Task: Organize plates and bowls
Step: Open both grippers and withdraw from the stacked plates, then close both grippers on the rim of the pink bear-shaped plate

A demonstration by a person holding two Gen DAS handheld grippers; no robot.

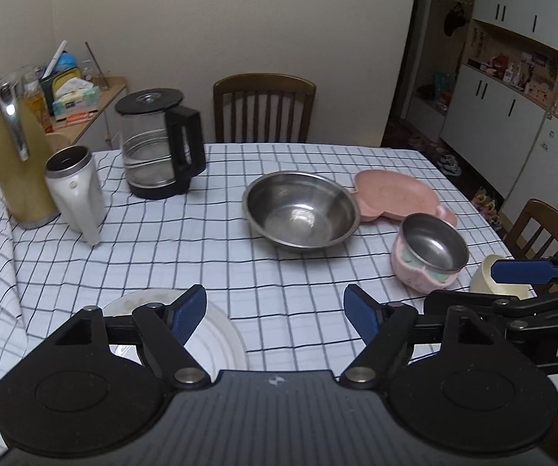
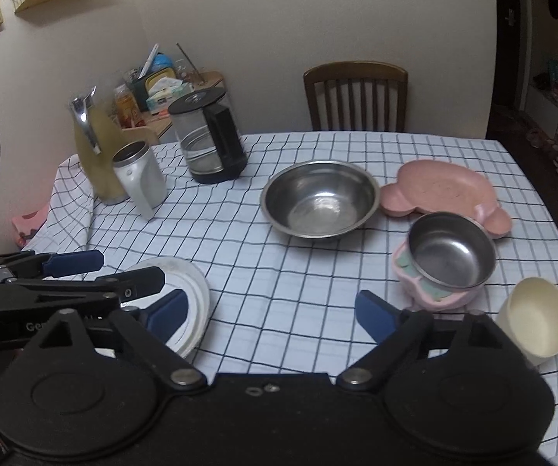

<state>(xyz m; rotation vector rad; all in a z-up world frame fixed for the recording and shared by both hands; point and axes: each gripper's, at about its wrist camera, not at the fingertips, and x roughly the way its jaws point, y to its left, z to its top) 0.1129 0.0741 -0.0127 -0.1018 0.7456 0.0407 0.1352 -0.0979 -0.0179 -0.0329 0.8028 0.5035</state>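
Above the white plate (image 2: 185,291), both hand-held grippers (image 1: 275,312) (image 2: 271,316) hang wide open and empty, seemingly between pickups; the steel bowl (image 2: 319,198) looks next.

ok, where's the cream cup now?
Cream cup lies tipped at the table's near right edge in the right wrist view, just right of the small steel bowl.

two wrist views, side by side, angled down over one shared table (image 1: 201,240)
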